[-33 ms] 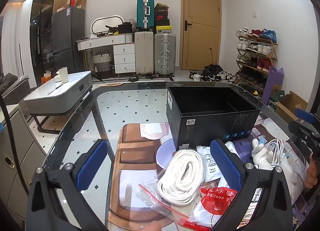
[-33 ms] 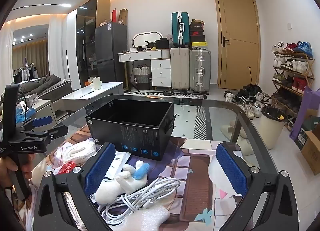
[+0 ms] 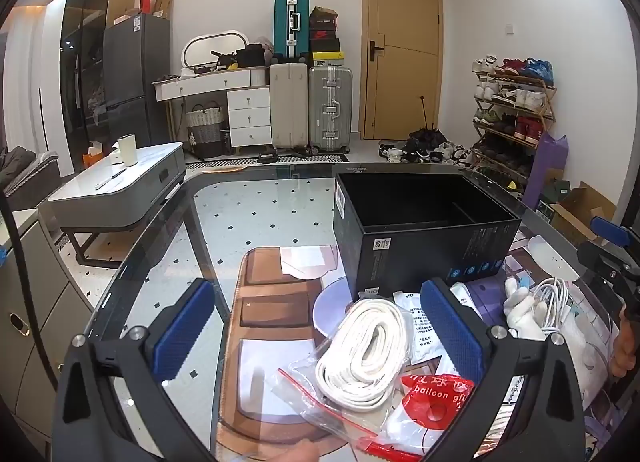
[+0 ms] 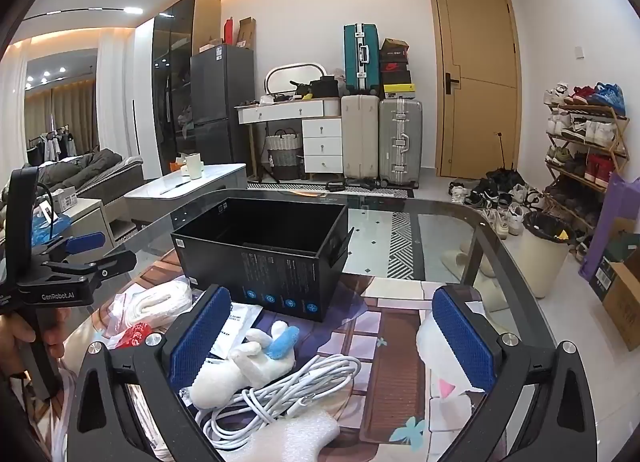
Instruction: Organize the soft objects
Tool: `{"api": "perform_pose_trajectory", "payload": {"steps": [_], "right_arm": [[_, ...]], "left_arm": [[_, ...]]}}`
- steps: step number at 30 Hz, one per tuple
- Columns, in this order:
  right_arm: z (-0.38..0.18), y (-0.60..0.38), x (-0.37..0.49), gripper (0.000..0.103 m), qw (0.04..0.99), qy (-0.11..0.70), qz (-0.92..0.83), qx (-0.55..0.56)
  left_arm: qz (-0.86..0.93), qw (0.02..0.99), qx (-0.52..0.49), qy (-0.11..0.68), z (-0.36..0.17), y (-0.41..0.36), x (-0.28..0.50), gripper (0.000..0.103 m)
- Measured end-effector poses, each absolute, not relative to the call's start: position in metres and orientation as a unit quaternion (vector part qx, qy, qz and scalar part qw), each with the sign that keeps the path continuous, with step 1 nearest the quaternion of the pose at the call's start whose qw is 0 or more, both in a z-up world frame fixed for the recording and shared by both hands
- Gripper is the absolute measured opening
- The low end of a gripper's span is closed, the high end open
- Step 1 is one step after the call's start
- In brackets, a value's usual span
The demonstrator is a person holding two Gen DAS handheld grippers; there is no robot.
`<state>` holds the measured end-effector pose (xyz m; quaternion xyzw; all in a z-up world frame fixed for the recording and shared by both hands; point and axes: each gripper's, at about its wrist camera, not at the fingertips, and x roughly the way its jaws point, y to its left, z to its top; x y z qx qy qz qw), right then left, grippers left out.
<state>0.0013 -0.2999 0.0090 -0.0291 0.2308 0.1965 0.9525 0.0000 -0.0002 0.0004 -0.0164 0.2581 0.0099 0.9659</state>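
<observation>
- Left gripper (image 3: 320, 326): jaws spread wide, blue pads well apart, holding nothing; poised above the glass table (image 3: 168, 262).
- Coiled white rope (image 3: 366, 346): in a clear zip bag with a red seal, lying between the left pads nearer the right one; its long axis ran from near-left to far-right, toward the box.
- Red balloon-glue packet (image 3: 434, 394): flat, touching the near end of the rope bag.
- Black box (image 3: 424, 230): open-topped, upright, just beyond the rope; long side running left to right.
- White plush toy (image 4: 240, 366): on its side with a blue tip, just inside the right gripper's left pad; long axis pointing far-right.
- White cable (image 4: 280, 394): loose coil, touching the toy's near side.
- Right gripper (image 4: 326, 336): jaws spread wide, gripping nothing.
</observation>
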Motion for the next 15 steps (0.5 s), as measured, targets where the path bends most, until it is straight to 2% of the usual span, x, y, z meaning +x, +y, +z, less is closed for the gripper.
{"api": "perform_pose_trajectory", "payload": {"steps": [15], "right_arm": [[0.0085, -0.2982, 0.0014, 0.103, 0.953, 0.226, 0.199, -0.032]], "left_arm": [[0.01, 0.967, -0.018, 0.255, 0.0022, 0.0003, -0.003, 0.103]]}}
